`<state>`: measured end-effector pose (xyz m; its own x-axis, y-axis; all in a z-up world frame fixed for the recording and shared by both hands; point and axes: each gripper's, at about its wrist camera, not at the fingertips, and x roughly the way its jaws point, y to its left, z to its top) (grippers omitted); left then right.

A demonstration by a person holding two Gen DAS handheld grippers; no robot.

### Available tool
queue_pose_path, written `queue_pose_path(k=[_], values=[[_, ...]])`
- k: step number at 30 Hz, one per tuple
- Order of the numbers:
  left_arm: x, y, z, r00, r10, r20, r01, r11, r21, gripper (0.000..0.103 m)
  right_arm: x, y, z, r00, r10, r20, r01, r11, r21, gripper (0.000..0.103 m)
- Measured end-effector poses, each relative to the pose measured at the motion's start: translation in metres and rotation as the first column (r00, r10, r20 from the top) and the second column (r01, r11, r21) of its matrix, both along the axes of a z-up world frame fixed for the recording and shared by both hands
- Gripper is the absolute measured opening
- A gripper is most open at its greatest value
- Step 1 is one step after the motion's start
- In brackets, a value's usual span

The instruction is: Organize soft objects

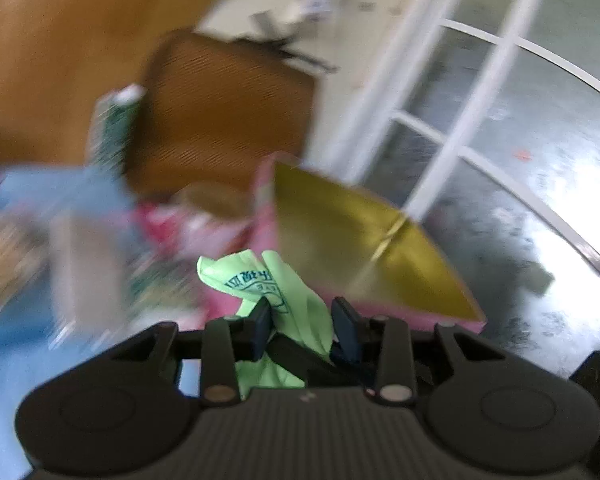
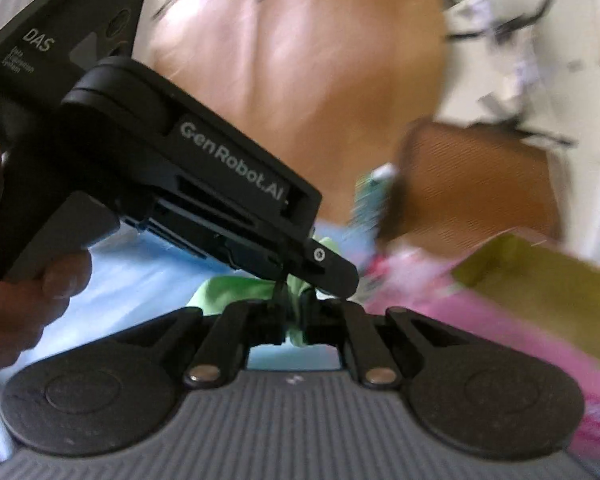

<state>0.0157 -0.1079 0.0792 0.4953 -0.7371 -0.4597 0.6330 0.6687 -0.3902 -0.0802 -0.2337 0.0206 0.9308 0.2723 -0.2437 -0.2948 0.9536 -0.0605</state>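
Note:
A light green cloth with dark printed lettering (image 1: 268, 280) hangs bunched between both grippers. My left gripper (image 1: 302, 320) is shut on the cloth, with folds above and below its dark pads. My right gripper (image 2: 294, 320) is shut on the same green cloth (image 2: 236, 288), close under the left gripper's black body (image 2: 204, 168), which crosses the right wrist view from the upper left. A pink box with a gold flap (image 1: 360, 248) stands just beyond the cloth; it also shows in the right wrist view (image 2: 532, 276). Both views are blurred by motion.
A brown cushion (image 1: 220, 120) and a bigger tan cushion (image 1: 80, 48) lie behind on a light blue sheet (image 1: 4, 352). Blurred colourful packets (image 1: 112, 132) sit at the left. A white-framed window or door (image 1: 460, 128) is at the right. A hand (image 2: 28, 288) holds the left gripper.

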Motion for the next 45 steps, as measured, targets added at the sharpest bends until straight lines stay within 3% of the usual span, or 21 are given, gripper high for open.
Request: queue_pose_path(k=[4, 8, 10, 12, 14, 17, 21, 25, 27, 29, 33, 36, 37, 38, 42, 45], values=[[0.013, -0.064, 0.013, 0.995, -0.076, 0.059, 0.076, 0.997, 0.006, 0.036, 0.003, -0.041, 0.012, 0.980, -0.173, 0.096, 0.175, 0.984, -0.021, 0.009], [0.016, -0.103, 0.008, 0.997, -0.074, 0.038, 0.073, 0.997, 0.033, 0.054, 0.026, -0.085, 0.010, 0.933, -0.350, 0.083, 0.354, 0.934, -0.042, 0.012], [0.013, -0.102, 0.005, 0.997, -0.058, 0.044, 0.056, 0.998, 0.038, 0.068, 0.041, -0.109, 0.005, 0.897, -0.443, 0.000, 0.442, 0.895, -0.054, 0.023], [0.007, -0.089, 0.004, 0.996, -0.030, 0.083, 0.027, 0.999, 0.043, 0.074, 0.046, -0.125, 0.002, 0.877, -0.478, -0.046, 0.477, 0.878, -0.021, 0.062], [-0.001, -0.067, 0.006, 0.992, 0.000, 0.126, -0.006, 0.999, 0.047, 0.075, 0.042, -0.135, 0.001, 0.861, -0.507, -0.023, 0.508, 0.861, 0.027, 0.079], [-0.011, -0.014, 0.002, 0.984, 0.078, 0.159, -0.086, 0.995, 0.044, 0.076, 0.034, -0.127, 0.002, 0.864, -0.503, 0.020, 0.501, 0.863, 0.063, 0.079], [-0.023, 0.070, -0.016, 0.958, 0.244, 0.147, -0.251, 0.967, 0.030, 0.076, 0.021, -0.105, 0.007, 0.919, -0.380, 0.105, 0.365, 0.920, 0.144, 0.074], [-0.031, 0.147, -0.038, 0.882, 0.458, 0.110, -0.465, 0.884, 0.040, 0.076, 0.038, -0.056, 0.008, 0.989, -0.140, 0.050, 0.133, 0.983, 0.126, 0.068], [-0.033, 0.171, -0.049, 0.847, 0.524, 0.085, -0.529, 0.846, 0.059, 0.076, 0.051, -0.024, 0.002, 0.999, -0.038, 0.009, 0.037, 0.996, 0.082, 0.068], [-0.037, 0.190, -0.059, 0.832, 0.553, 0.043, -0.554, 0.831, 0.051, 0.076, 0.066, 0.010, -0.003, 0.999, 0.046, -0.023, -0.046, 0.999, 0.007, 0.067], [-0.038, 0.199, -0.071, 0.828, 0.560, 0.028, -0.561, 0.826, 0.051, 0.076, 0.088, 0.064, -0.016, 0.990, 0.111, -0.081, -0.121, 0.984, -0.133, 0.067], [-0.039, 0.197, -0.070, 0.834, 0.550, 0.048, -0.551, 0.833, 0.047, 0.076, 0.102, 0.088, -0.023, 0.992, 0.069, -0.106, -0.092, 0.969, -0.229, 0.066], [-0.039, 0.196, -0.071, 0.837, 0.545, 0.049, -0.547, 0.836, 0.048, 0.076, 0.108, 0.088, -0.024, 0.992, 0.052, -0.119, -0.079, 0.968, -0.237, 0.059], [-0.040, 0.196, -0.071, 0.839, 0.541, 0.051, -0.543, 0.838, 0.043, 0.076, 0.111, 0.085, -0.024, 0.990, 0.045, -0.135, -0.075, 0.971, -0.227, 0.038], [-0.047, 0.195, -0.071, 0.838, 0.543, 0.052, -0.544, 0.839, 0.017, 0.078, 0.095, 0.064, -0.014, 0.993, 0.003, -0.121, -0.017, 0.993, -0.117, 0.020], [-0.048, 0.194, -0.071, 0.837, 0.546, 0.039, -0.547, 0.837, 0.009, 0.078, 0.064, 0.040, -0.002, 0.992, 0.040, -0.116, -0.036, 0.999, 0.035, 0.020]])
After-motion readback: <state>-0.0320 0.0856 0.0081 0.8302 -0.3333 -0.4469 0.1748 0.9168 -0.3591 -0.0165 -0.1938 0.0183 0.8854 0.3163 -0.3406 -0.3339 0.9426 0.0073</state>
